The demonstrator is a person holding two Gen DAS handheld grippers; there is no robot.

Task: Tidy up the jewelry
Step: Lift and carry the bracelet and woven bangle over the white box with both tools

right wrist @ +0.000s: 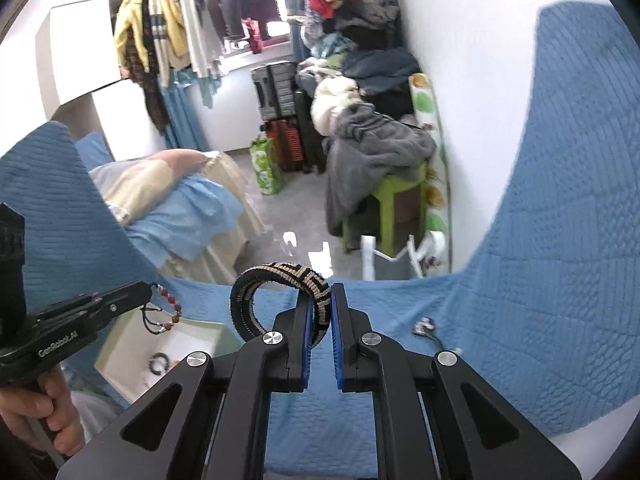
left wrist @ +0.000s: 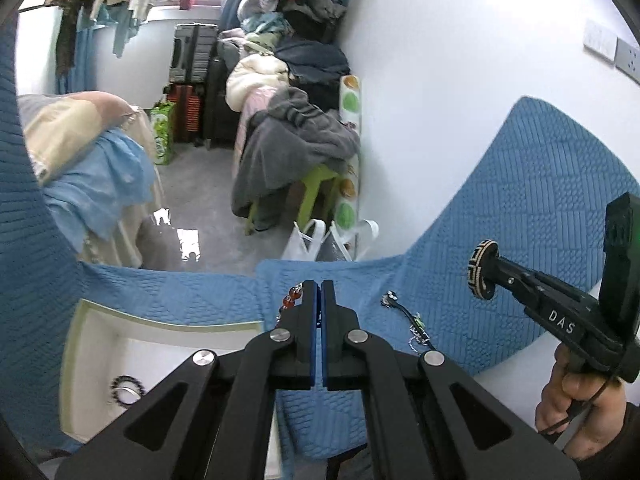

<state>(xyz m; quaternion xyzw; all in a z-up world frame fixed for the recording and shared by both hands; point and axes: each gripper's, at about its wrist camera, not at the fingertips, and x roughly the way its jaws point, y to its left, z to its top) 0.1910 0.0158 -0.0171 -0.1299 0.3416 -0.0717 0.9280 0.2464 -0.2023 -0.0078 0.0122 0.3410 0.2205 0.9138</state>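
Left gripper (left wrist: 319, 286) jaws clamped on the bead bracelet (right wrist: 170, 304), which dangles over the white box (right wrist: 200, 332) at left. Right gripper (right wrist: 331, 292) jaws pinch the woven bangle (right wrist: 276, 274), held above the blue quilt (right wrist: 520, 300). Dark bead ring (left wrist: 127, 388) lies in the box. A corded piece (left wrist: 404, 314) lies on the quilt, right of the box.

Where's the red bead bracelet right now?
The red bead bracelet hangs from the shut left gripper, at the right wrist view's left, above the white box.
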